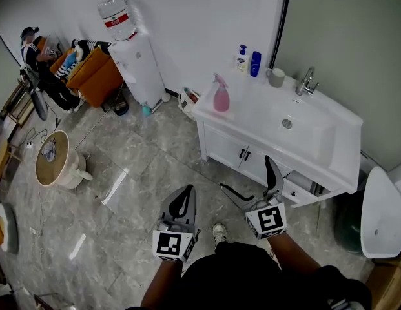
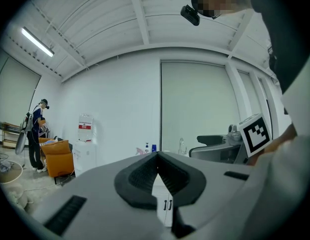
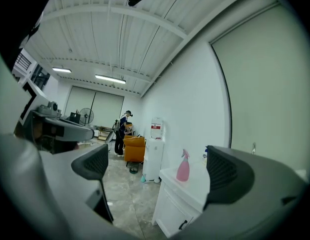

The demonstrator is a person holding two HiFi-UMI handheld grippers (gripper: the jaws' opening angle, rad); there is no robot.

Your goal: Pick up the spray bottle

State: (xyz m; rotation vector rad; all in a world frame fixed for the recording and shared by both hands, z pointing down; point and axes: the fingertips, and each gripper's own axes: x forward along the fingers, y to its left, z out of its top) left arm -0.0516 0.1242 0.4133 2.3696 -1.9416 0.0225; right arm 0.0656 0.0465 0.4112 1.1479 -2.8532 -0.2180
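Head view: the pink spray bottle (image 1: 220,95) stands upright at the left end of the white vanity (image 1: 252,110), far ahead of both tools. The right gripper (image 1: 245,174) looks nearer than the left gripper (image 1: 185,196).

Left gripper view: jaws pressed together, gripping nothing.

Right gripper view: jaws spread wide and empty, framing the distant bottle between them.

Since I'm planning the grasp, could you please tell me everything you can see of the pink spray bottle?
The spray bottle looks like pink plastic, a rounded body narrowing to a neck with a paler trigger head. It stands upright near one end of the white vanity counter, apart from the other bottles. Only the counter touches it.
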